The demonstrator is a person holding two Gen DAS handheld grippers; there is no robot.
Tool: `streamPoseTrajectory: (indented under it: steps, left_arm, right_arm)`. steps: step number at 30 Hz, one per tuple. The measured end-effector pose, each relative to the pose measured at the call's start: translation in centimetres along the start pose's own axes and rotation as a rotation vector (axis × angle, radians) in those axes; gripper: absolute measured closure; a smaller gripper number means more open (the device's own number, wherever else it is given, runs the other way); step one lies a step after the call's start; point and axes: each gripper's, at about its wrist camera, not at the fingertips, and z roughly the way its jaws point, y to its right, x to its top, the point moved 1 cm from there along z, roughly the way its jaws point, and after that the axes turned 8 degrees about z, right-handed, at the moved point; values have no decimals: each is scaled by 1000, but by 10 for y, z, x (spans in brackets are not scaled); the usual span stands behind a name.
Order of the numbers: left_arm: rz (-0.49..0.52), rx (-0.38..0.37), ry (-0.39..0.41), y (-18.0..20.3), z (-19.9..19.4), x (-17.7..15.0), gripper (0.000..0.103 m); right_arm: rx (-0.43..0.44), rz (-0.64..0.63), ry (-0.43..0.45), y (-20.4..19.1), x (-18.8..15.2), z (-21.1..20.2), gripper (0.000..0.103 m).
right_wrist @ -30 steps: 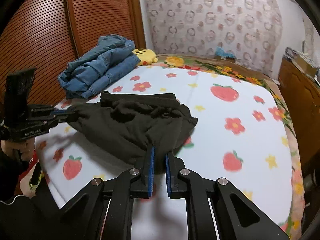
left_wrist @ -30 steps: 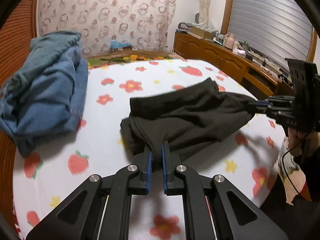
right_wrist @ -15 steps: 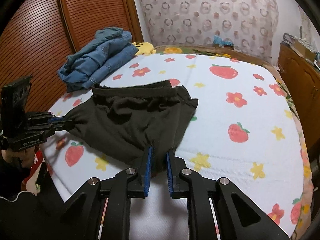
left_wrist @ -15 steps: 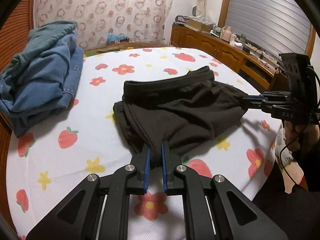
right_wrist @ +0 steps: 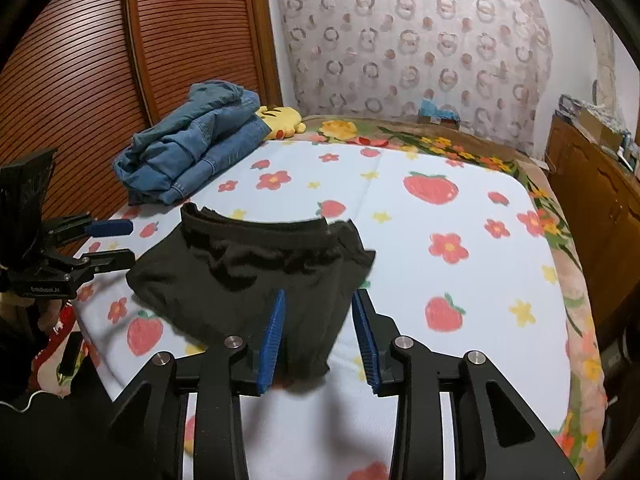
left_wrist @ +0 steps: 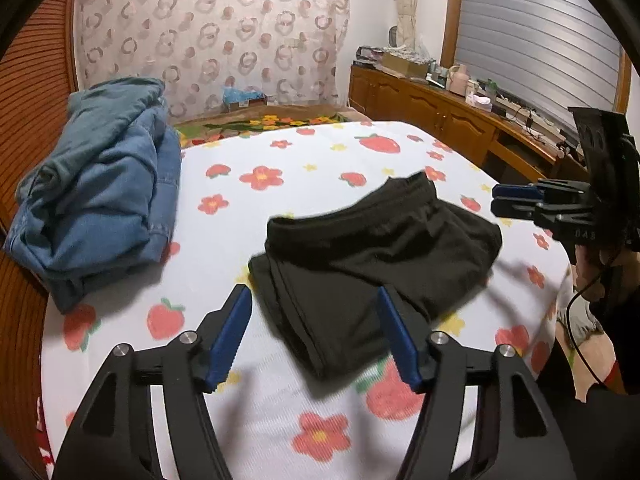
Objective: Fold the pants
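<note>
Above the near edge of the black pants (left_wrist: 372, 256), the left gripper (left_wrist: 314, 334) pointed downward with its jaws having just been opening, its blue pads (left_wrist: 228, 332) spread wide and clear of the cloth. The right gripper (right_wrist: 318, 336), at the opposite end of the pants, had likewise just been parting, cloth lying loose between its pads. A hand (left_wrist: 592, 276) gripped its handle.

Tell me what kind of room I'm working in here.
Most likely a home bedroom: the black pants lie on a bed with a strawberry-print sheet, folded jeans sit beside them, and a wooden sideboard runs below a shuttered window.
</note>
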Motion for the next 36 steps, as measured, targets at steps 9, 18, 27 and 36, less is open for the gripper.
streamPoseTrajectory:
  steps: [9, 18, 27, 36]
  left_arm:
    - [1, 16, -49, -17, 38, 23, 37]
    - [7, 5, -105, -29, 68, 36, 37]
    - [2, -11, -145, -40, 90, 37, 37]
    - [-10, -6, -165, -45, 100, 36, 37]
  right_arm:
    - [28, -67, -53, 2, 21, 47, 57]
    - [63, -122, -115, 8, 43, 88, 57]
    - [130, -125, -129, 15, 53, 112, 94]
    - [93, -70, -116, 19, 53, 122, 89]
